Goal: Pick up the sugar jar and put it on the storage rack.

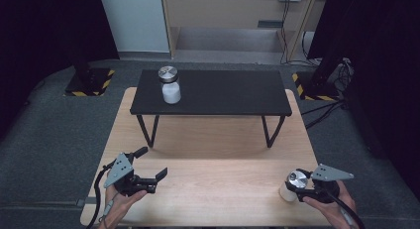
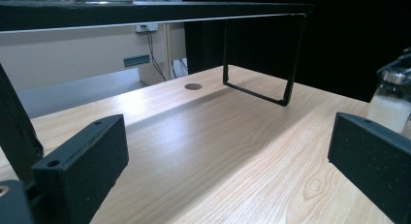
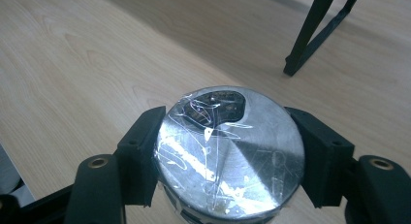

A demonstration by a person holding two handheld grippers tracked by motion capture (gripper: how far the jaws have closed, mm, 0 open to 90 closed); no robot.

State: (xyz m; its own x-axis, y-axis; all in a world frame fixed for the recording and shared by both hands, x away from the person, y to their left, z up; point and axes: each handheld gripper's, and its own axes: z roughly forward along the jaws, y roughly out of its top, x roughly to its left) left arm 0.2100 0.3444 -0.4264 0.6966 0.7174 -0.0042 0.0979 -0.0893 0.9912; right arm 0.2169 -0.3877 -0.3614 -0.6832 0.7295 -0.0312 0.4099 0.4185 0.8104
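Clamping the silver lid of a jar (image 3: 228,151), the right claw (image 1: 297,185) is seen drawn in on both sides of the cap, pads pressed against its rim. The jar (image 1: 292,185), holding something white, is stood on the wooden bench (image 1: 213,189) near its front right corner, directly between the pads of that claw. In the right gripper view the scratched metal lid is framed by one black pad on each side, touching. The left claw (image 1: 148,177) is held wide apart over the front left of the bench, nothing between its pads, nothing touched. In the left gripper view the jar (image 2: 390,105) is seen well apart, beyond one pad. A second lidded jar (image 1: 170,85) is stood on the black shelf (image 1: 223,97) at the far side, left end.
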